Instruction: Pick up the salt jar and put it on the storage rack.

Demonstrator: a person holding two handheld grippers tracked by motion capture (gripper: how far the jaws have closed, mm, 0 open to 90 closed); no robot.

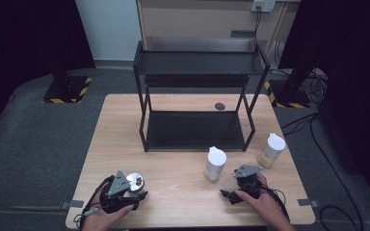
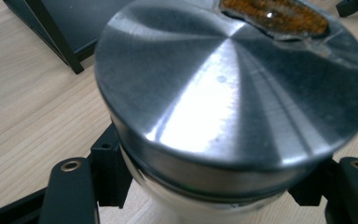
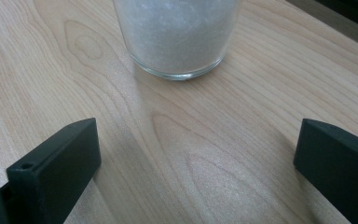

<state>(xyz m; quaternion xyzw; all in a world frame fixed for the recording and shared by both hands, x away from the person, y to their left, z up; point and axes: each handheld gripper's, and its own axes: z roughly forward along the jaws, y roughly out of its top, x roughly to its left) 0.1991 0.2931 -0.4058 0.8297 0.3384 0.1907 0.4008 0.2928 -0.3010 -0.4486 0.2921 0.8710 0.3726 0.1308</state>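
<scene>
The left claw [image 2: 205, 186] grips a metal-lidded glass jar [image 2: 233, 93] between its jaws; smooth, breakable, best held below the lid. The right claw [image 3: 196, 163] gapes empty, a white-filled jar [image 3: 177, 32] just ahead.

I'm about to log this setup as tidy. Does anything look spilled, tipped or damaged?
Nothing stands out. The three jars stand upright: the silver-lidded jar between the left gripper jaws, the white-filled jar and the yellowish jar on the table. No spill shows, and the black rack stands square.
</scene>
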